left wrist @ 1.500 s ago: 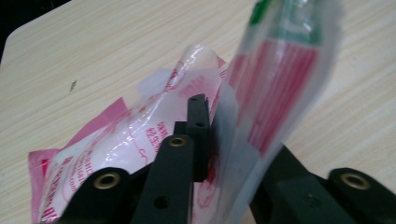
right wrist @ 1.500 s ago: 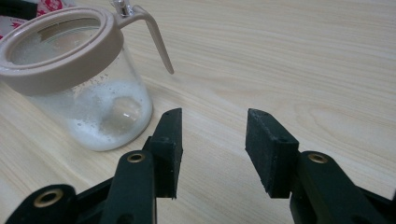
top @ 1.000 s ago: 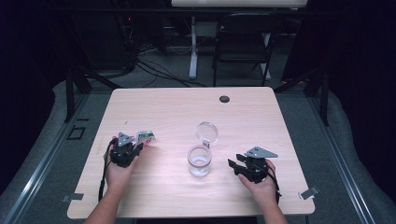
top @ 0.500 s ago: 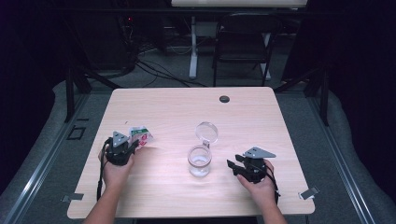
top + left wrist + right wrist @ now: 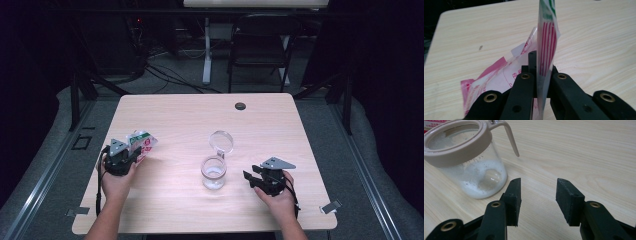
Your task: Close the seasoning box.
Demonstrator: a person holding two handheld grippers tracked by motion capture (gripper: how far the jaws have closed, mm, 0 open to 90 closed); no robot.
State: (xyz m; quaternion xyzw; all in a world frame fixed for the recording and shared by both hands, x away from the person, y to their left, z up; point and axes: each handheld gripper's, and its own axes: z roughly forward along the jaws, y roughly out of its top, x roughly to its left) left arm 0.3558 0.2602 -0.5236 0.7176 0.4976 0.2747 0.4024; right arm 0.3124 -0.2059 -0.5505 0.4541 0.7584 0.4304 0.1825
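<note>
My left gripper (image 5: 131,154) is shut on a pink, white and green plastic packet (image 5: 141,141) at the table's left side, holding it a little above the wood. In the left gripper view the packet's (image 5: 546,47) edge stands pinched between the jaws, and the gripper (image 5: 539,75) has just finished closing on it. A clear glass jar (image 5: 213,173) with a beige rim sits mid-table, its round flip lid (image 5: 221,141) swung open behind it. My right gripper (image 5: 248,178) rests open just right of the jar. In the right gripper view the jar (image 5: 466,162) holds white powder, left of the open gripper (image 5: 539,195).
The light wooden table (image 5: 280,130) has a small black round cap (image 5: 240,106) near its far edge. A dark chair (image 5: 260,45) and cables stand beyond the table. Metal clips (image 5: 330,206) sit at the near corners.
My left gripper has lifted the packet slightly and drifted to the left. The right gripper has stayed in place beside the jar.
</note>
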